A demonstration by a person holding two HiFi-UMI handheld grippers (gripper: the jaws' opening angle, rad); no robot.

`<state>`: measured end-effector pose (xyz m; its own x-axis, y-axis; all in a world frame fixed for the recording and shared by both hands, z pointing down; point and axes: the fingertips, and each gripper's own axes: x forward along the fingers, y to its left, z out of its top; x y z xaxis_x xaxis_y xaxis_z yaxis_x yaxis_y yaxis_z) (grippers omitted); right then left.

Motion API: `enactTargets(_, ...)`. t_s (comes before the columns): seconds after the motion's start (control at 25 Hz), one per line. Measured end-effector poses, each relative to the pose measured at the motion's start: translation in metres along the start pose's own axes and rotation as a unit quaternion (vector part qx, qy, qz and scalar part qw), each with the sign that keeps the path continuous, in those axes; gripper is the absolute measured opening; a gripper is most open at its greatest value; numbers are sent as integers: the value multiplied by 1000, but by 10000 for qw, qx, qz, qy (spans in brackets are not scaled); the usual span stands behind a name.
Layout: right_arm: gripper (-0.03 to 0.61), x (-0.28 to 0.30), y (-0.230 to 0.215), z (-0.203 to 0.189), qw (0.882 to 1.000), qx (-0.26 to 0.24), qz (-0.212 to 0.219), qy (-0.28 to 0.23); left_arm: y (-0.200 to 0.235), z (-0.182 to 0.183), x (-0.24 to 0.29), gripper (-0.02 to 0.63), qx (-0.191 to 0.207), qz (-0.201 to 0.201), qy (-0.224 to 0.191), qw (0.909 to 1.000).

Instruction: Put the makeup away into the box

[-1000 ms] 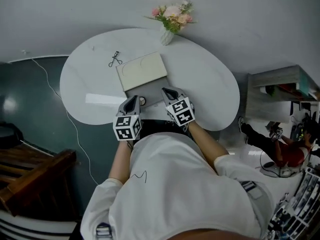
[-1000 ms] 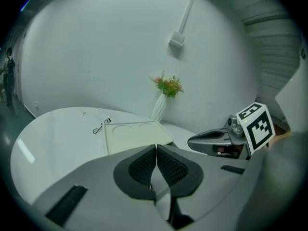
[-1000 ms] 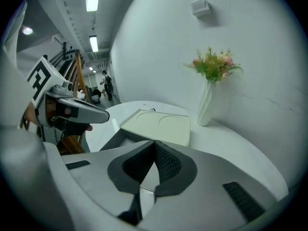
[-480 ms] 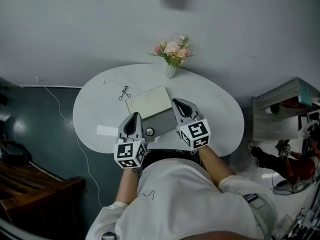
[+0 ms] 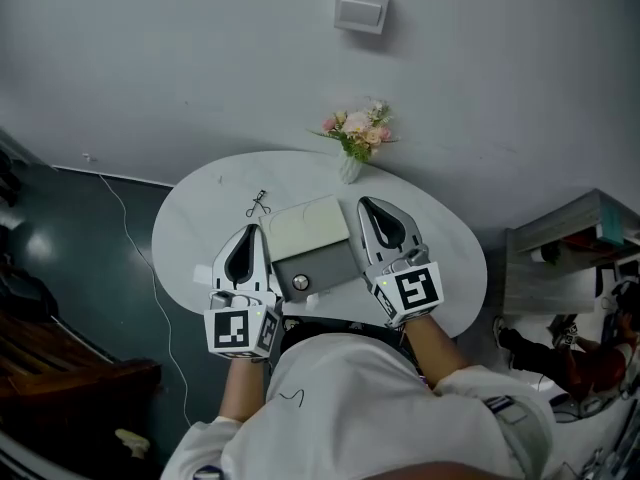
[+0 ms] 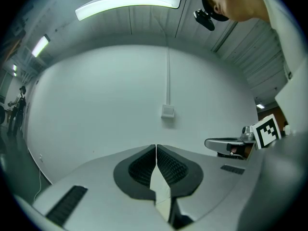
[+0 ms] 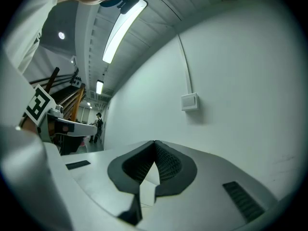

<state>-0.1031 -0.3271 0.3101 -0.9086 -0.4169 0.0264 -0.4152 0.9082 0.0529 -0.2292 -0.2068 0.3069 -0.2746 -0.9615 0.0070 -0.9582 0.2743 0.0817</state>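
The box (image 5: pixel 318 266) lies open on the white oval table (image 5: pixel 190 230), its cream lid (image 5: pixel 308 228) folded toward the wall. A small round item (image 5: pixel 299 283) rests in its grey base. An eyelash curler (image 5: pixel 258 204) lies on the table left of the lid. My left gripper (image 5: pixel 247 231) hovers left of the box and my right gripper (image 5: pixel 368 204) right of it, both raised above the table. In the left gripper view the jaws (image 6: pixel 156 146) meet, holding nothing. In the right gripper view the jaws (image 7: pixel 154 142) also meet, empty. Both point at the bare wall.
A vase of pink flowers (image 5: pixel 352 148) stands at the table's far edge. A wall switch (image 5: pixel 361 10) sits above it. A cable (image 5: pixel 150 268) trails down the dark floor at left. A grey shelf unit (image 5: pixel 565 238) stands at right.
Both grippers have risen from the table's near edge to beside the box and tipped level toward the wall. The head view has lifted, so the wall switch shows.
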Motion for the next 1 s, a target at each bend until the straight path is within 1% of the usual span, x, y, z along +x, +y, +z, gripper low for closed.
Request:
enactTargets(0.12,-3,0,1,0,10000,33,54,-2,-5,-6,-1,25,36,-10,87,10000)
enactTargets(0.24,-3,-1,2,-2,9999,0,165,-43,-6,-12,-4,25,-23,-16,181,9998)
enactTargets(0.36,-3,-2,0,-3,9999,-4,121,-32,-5,-12,-5,25,-36,-21,192,9998)
enactTargets(0.52,-3,-3,-5,-5,9999,136,4,27,-5,-12,-2,24,14,-10,188,9998)
enactTargets(0.76,-3,-6,-4,-11,9999,44,132,55,-7,-17,-2,25,23,-4,251,9997)
enactTargets(1.0,-3,-3,-1,-14,9998,83,159,105,-10,-23,1,25,-82,-12,295,9995)
